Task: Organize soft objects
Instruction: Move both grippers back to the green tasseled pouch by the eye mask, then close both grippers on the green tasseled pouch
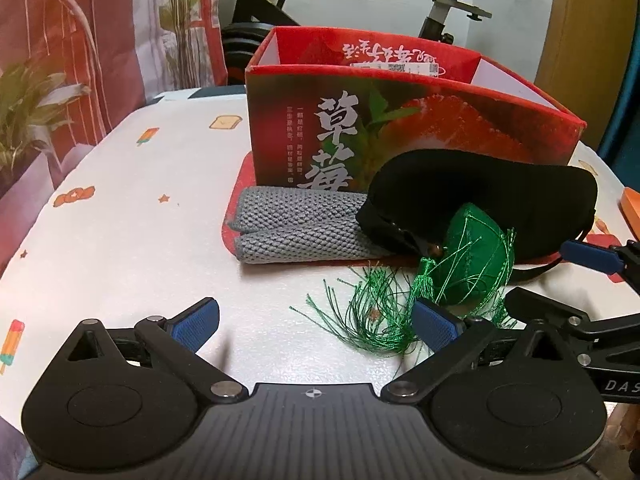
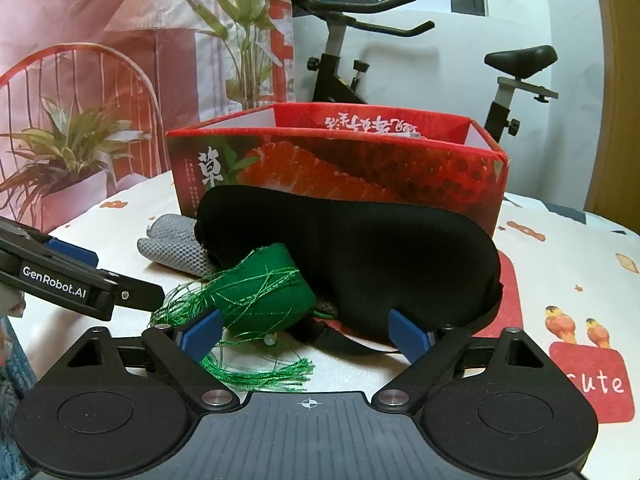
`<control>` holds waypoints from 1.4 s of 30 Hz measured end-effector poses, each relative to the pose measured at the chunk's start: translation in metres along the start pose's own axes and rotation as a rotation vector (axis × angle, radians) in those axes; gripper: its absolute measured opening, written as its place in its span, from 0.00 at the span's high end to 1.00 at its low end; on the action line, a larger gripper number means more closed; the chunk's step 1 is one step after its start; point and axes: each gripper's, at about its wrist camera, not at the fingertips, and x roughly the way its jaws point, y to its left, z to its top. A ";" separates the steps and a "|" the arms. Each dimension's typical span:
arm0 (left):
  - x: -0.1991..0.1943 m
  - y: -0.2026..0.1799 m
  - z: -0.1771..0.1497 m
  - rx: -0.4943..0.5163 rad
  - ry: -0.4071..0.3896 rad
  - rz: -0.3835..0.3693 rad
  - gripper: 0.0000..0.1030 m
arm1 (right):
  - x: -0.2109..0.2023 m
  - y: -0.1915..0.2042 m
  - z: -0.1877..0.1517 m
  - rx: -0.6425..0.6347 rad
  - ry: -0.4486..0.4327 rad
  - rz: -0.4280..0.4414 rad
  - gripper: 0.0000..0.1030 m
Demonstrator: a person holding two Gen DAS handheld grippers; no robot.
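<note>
Three soft objects are seen from the left wrist camera, grouped at the foot of one red strawberry-printed cardboard box (image 1: 400, 128) that stands open-topped on the table (image 1: 120, 220), which is covered by a white cloth printed with small cartoon motifs. One grey knitted cloth (image 1: 296, 228), folded into two thick rolls with a coarse waffle texture, is laid against the box front. One black eye mask (image 1: 480, 196), smooth, padded and domed, is leaned against the box and overlaps the right end of the cloth. One green fabric sachet (image 1: 476, 256), rounded and wrapped in shiny thread, is propped against the mask, with loose green tassel strands fanned over the table before it. The left gripper (image 1: 316, 324) is held spread wide with nothing between its blue ribbed pads, its right pad just beside the tassels. Part of the right gripper (image 1: 592, 256) is seen at the right edge.

From the right wrist camera the same three objects and the one box (image 2: 340, 168) are seen closer. The mask (image 2: 352, 256) fills the middle, the sachet (image 2: 260, 292) is lodged under its left end, and the grey cloth (image 2: 172, 244) is mostly hidden behind both. The right gripper (image 2: 308, 336) is spread wide and unloaded, one pad near the sachet and one near the mask. The left gripper (image 2: 72, 268) is seen at the left edge.
</note>
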 end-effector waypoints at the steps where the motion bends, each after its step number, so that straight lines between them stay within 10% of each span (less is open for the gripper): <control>1: 0.000 0.001 0.000 -0.004 0.003 -0.002 0.00 | 0.001 0.000 0.000 0.000 0.003 0.003 0.19; 9: -0.002 0.000 0.002 -0.009 -0.011 -0.012 0.05 | 0.004 0.004 -0.002 -0.021 0.013 0.029 0.26; 23: 0.004 -0.033 0.028 0.030 -0.005 -0.304 0.55 | 0.023 0.017 0.005 -0.128 0.017 0.085 0.30; 42: 0.027 -0.033 0.023 -0.048 0.053 -0.411 0.59 | 0.020 0.020 0.010 -0.141 0.012 0.120 0.42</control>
